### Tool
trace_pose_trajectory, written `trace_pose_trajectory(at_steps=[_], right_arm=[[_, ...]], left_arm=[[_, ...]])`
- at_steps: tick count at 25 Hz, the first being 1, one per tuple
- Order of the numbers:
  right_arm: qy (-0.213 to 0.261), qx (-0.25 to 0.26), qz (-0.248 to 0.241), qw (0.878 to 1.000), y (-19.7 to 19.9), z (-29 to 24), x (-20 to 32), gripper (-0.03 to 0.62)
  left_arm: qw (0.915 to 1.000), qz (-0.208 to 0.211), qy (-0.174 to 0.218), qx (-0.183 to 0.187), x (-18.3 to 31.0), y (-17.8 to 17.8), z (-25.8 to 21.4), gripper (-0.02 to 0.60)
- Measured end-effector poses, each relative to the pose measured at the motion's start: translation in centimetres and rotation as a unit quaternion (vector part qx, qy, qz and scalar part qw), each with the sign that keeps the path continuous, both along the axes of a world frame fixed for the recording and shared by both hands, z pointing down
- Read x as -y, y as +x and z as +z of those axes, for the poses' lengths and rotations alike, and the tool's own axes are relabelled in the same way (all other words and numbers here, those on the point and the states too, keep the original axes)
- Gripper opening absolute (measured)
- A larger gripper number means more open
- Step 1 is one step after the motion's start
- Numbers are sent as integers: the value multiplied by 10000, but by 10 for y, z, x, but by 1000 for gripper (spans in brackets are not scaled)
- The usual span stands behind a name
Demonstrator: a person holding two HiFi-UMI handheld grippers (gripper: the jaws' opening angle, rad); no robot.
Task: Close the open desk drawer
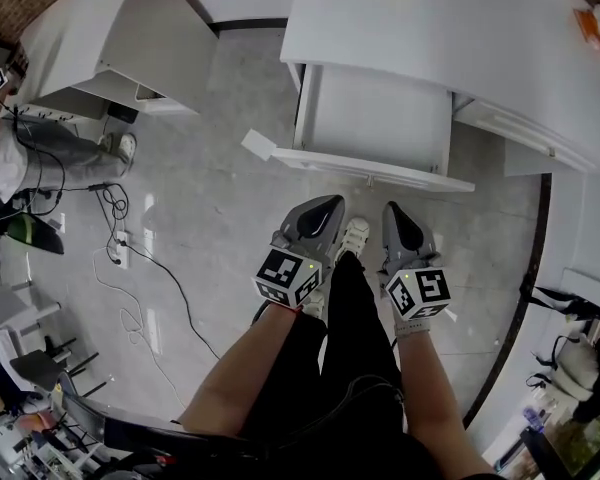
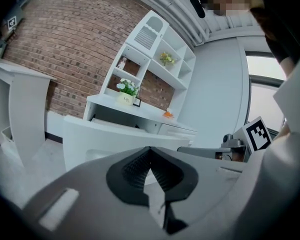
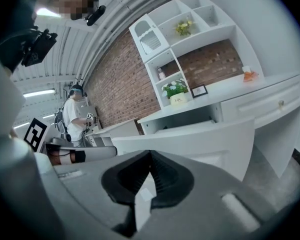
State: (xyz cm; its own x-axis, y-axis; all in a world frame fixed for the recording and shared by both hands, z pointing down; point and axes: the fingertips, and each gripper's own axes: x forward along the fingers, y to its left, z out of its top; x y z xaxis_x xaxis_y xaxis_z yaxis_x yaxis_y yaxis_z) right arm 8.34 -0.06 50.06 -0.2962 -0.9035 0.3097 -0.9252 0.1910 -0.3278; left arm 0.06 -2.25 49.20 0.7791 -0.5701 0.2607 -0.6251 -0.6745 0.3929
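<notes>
The white desk (image 1: 500,38) stands at the top of the head view, its wide drawer (image 1: 375,118) pulled out toward me. The drawer's front panel (image 1: 380,171) lies just ahead of both grippers. My left gripper (image 1: 332,204) and right gripper (image 1: 395,212) hover side by side a little short of that panel, both shut and holding nothing. The left gripper view has the left gripper (image 2: 150,150) with jaws pressed together, the drawer front (image 2: 100,139) beyond. My right gripper (image 3: 150,155) in its own view faces the same front panel (image 3: 205,136), apart from it.
A second white desk (image 1: 110,38) stands at upper left. Cables and a power strip (image 1: 120,253) trail over the floor at left. Another person (image 3: 75,115) stands there. A white shelf unit (image 2: 155,59) with a plant sits on the desk. My shoe (image 1: 356,232) is below the drawer.
</notes>
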Motion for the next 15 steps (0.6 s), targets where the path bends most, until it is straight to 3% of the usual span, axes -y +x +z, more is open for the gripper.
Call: trace_pose_trajectory(at_steps=[15], right_arm=[[-280,75,-124,9995,-12,24,49,-2]], left_arm=[[9993,-160,-318,-88,36,34,22,2]])
